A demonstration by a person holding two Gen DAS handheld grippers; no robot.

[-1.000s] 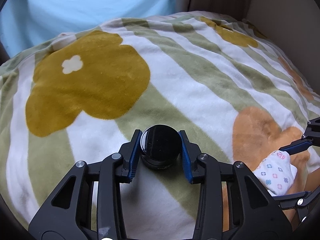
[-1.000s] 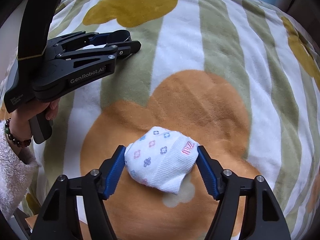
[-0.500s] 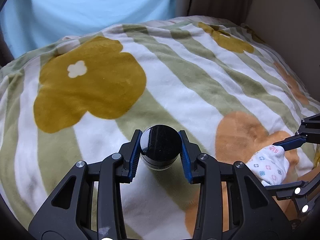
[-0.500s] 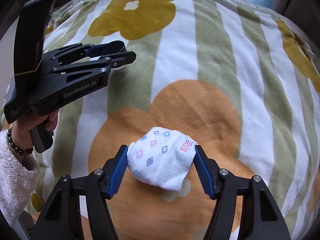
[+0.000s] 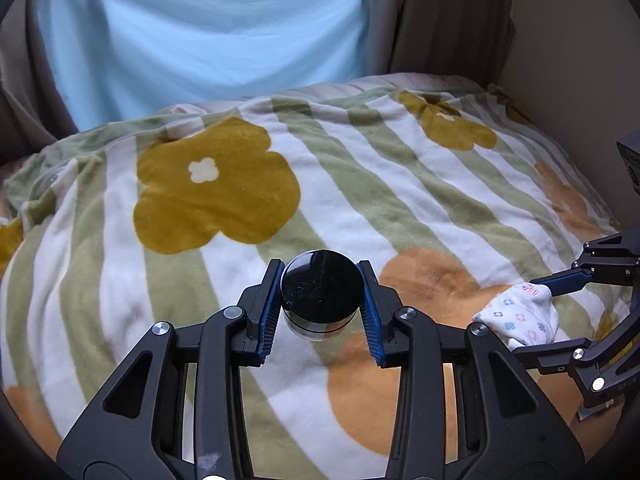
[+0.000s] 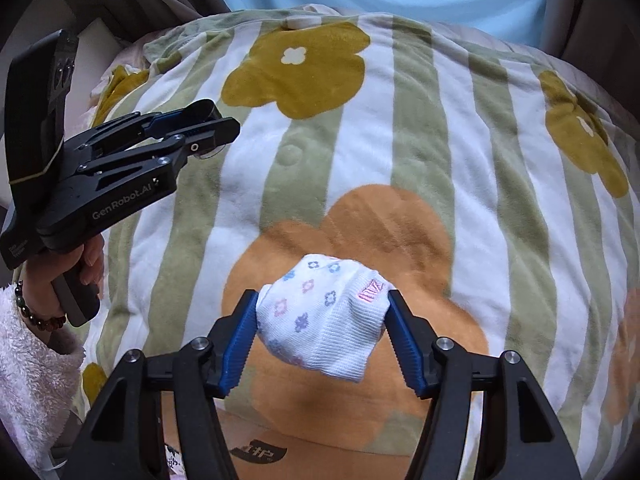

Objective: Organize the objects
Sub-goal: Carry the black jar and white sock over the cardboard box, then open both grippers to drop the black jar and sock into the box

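Note:
My left gripper (image 5: pixel 320 308) is shut on a small round jar with a black lid (image 5: pixel 320 292) and holds it above the flowered blanket (image 5: pixel 360 200). My right gripper (image 6: pixel 322 336) is shut on a rolled white sock with small flower prints (image 6: pixel 324 316) and holds it above an orange flower of the blanket (image 6: pixel 440 160). The sock (image 5: pixel 516 312) and the right gripper (image 5: pixel 532 312) show at the right of the left wrist view. The left gripper (image 6: pixel 216 132) shows at the left of the right wrist view, with the jar mostly hidden between its fingers.
A light blue curtain (image 5: pixel 208 28) hangs behind the bed, with beige curtain (image 5: pixel 440 20) and a wall (image 5: pixel 580 60) to the right. A cardboard box edge with print (image 6: pixel 256 456) lies below the blanket's near edge. The person's hand (image 6: pixel 80 268) holds the left gripper's handle.
Both grippers have risen and pulled back from the blanket, each still holding its object. More of the curtain and the far edge of the bed now shows.

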